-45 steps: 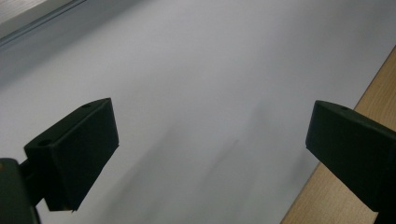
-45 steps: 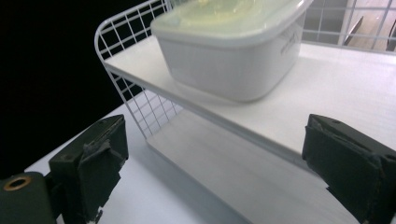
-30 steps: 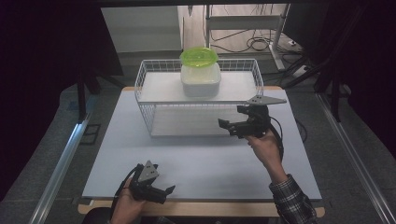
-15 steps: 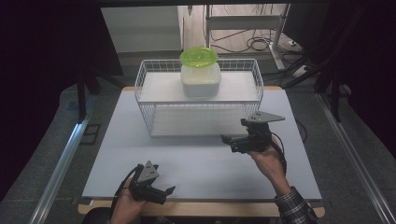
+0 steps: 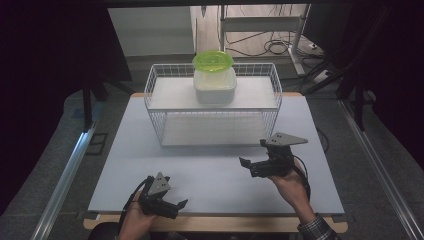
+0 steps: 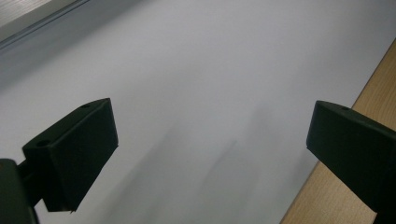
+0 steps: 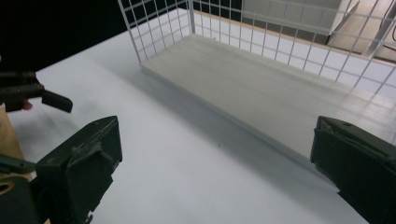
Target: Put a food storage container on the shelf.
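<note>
High view: a white wire basket stands at the far middle of the white table, and a white container with a green lid rests on its upper shelf. The right gripper hovers above the table just in front of the basket's right end, jaws apart and empty. The left gripper sits at the near edge, well apart from the basket, jaws spread with nothing between them.

Right gripper jaws wide apart, nothing between, above white table surface. White wire basket ahead, pale board as its floor. Left gripper at far left edge, near wooden table edge.
</note>
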`<state>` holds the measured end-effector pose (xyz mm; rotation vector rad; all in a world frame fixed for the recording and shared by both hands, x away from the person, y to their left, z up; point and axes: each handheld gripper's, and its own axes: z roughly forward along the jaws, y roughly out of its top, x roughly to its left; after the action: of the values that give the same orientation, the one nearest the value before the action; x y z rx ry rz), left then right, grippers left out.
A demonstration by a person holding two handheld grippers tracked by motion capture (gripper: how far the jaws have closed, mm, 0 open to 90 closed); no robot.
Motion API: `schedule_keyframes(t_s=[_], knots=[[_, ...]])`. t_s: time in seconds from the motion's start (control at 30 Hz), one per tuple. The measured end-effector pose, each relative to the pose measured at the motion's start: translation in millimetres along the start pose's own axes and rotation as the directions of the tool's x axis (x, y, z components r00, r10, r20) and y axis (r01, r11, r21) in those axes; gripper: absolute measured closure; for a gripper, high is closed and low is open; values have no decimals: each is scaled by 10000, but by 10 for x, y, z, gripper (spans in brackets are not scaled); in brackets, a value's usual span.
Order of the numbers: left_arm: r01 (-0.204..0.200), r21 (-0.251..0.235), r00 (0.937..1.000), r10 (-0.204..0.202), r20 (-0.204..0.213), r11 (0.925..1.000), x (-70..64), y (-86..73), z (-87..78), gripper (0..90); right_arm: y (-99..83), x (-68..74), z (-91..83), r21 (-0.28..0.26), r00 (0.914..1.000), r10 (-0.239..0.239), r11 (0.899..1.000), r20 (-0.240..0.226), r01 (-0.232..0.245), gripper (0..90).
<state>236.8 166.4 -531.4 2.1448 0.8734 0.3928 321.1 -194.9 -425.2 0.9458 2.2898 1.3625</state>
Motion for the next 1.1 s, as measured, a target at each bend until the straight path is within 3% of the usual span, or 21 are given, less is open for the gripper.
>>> schedule_keyframes(t_s=[0.73, 0.83, 1.1], knots=[[-41, 110, 10000, 41, 7, 9999, -7, -1, 9, 19, -562, -102, -61, 799, 9974, 195, 9965, 692, -251, 26], [-69, 142, 10000, 69, 1, 9999, -5, -2, 12, 19, -635, -123, -55, 937, 9969, 406, 9945, 680, -469, 24], [-71, 148, 10000, 71, 20, 9999, -7, -2, 17, 19, -765, -116, -49, 1297, 9972, 258, 9909, 699, -347, 21]])
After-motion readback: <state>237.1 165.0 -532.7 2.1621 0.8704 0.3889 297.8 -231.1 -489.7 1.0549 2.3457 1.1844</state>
